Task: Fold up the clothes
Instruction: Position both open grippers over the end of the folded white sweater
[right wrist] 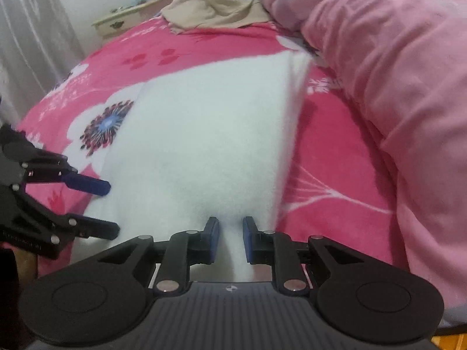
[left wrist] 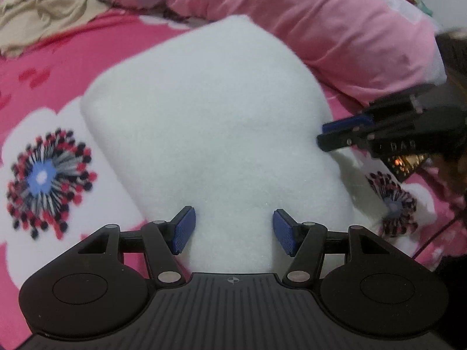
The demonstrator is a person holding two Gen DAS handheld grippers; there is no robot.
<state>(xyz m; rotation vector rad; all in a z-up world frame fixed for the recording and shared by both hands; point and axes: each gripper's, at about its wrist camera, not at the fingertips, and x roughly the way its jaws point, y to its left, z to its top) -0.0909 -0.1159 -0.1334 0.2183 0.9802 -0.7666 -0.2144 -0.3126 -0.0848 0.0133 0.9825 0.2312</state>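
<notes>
The white fleecy garment [left wrist: 210,122] lies flat on the pink flowered bedspread [left wrist: 38,67], looking soft, light and floppy, best pinched at its near edge, where the left gripper [left wrist: 233,232] gapes wide and the right gripper [right wrist: 230,240] stands narrower at 6 o'clock, both empty

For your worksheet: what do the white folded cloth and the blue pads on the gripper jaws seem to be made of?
White folded cloth: probably fleece or a similar plush fabric; matte, fuzzy surface, soft rounded edges.
Blue pads: likely rubber or textured plastic; a fine dotted grip pattern shows, with a dull finish.
</notes>
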